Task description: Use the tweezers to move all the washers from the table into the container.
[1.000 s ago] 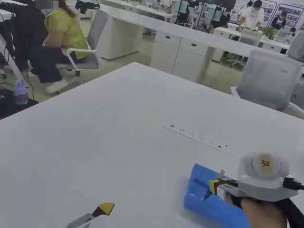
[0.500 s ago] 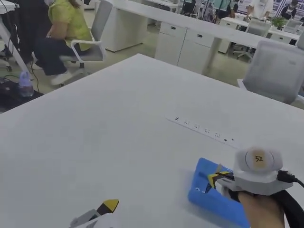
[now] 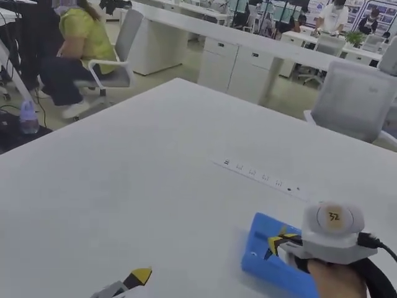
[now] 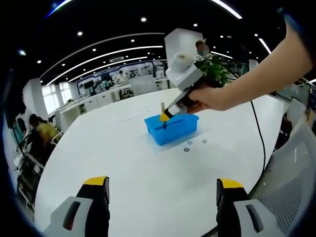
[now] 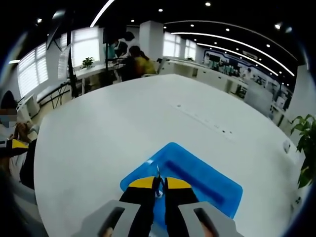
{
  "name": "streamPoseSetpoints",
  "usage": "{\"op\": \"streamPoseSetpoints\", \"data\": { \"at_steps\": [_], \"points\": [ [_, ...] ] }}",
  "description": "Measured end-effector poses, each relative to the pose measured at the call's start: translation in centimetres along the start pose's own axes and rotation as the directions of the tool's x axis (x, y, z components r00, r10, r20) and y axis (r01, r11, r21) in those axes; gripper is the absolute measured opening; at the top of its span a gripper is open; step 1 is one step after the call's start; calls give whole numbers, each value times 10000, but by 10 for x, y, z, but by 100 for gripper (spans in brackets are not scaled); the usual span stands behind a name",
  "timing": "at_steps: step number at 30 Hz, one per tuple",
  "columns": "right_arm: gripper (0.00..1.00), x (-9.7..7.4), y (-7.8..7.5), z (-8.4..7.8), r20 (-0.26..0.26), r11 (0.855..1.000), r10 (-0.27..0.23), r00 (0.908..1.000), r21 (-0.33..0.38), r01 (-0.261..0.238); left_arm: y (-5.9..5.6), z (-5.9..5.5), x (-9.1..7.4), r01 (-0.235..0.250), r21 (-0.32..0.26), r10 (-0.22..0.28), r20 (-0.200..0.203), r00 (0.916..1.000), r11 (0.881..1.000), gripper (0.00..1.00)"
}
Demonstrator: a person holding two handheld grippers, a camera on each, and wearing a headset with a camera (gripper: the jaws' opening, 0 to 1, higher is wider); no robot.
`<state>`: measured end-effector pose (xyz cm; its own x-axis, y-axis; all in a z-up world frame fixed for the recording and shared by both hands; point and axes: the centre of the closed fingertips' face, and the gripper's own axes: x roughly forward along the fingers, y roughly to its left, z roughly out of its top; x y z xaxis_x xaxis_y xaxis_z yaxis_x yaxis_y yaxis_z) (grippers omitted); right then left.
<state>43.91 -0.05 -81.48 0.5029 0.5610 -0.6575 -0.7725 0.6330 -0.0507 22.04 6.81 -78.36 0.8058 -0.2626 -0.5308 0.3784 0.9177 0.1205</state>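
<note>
Right tongs (image 5: 159, 183) clamped on slim metal tweezers (image 5: 157, 171), tips above blue rectangular plastic container (image 4: 170, 138). Left tongs (image 4: 162, 182) wide apart, empty, over smooth white table (image 3: 155, 186). Small metal washers (image 4: 187, 149) on table just beside container. Risk: tweezers twisting in clamp; washer skidding on slick top. Open-plan office, grey chairs (image 3: 353, 99), seated person (image 3: 80, 37).

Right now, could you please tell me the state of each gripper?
Left gripper: open, jaws wide apart, holding nothing.
Right gripper: shut on the tweezers, above the blue container.
</note>
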Motion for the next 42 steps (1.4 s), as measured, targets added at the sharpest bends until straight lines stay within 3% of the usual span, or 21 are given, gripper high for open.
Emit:
{"op": "streamPoseSetpoints", "data": {
  "at_steps": [8, 23, 36, 39, 42],
  "points": [
    [3, -19, 2, 7, 372, 9996, -180, 9991, -215, 188, 0, 1, -1, -11, 30, 11, 26, 10000, 10000, 91],
    [2, -80, 24, 22, 1638, 9984, -29, 9865, 563, -64, -1, 2, -1, 28, 108, -29, 110, 9999, 9999, 91],
    [2, -79, 40, -22, 1078, 9917, 257, 9938, 1225, -389, -1, 2, -2, -32, 148, 30, 78, 10000, 9999, 91],
    [2, -77, 42, -33, 972, 9807, 360, 9946, 1880, -538, -2, 3, -2, 59, 95, -61, 151, 9999, 9999, 92],
    [3, -72, 45, -43, 765, 9786, 506, 9958, 1954, -648, -2, 3, -2, 15, 132, -17, 136, 9999, 9999, 92]
  ]
}}
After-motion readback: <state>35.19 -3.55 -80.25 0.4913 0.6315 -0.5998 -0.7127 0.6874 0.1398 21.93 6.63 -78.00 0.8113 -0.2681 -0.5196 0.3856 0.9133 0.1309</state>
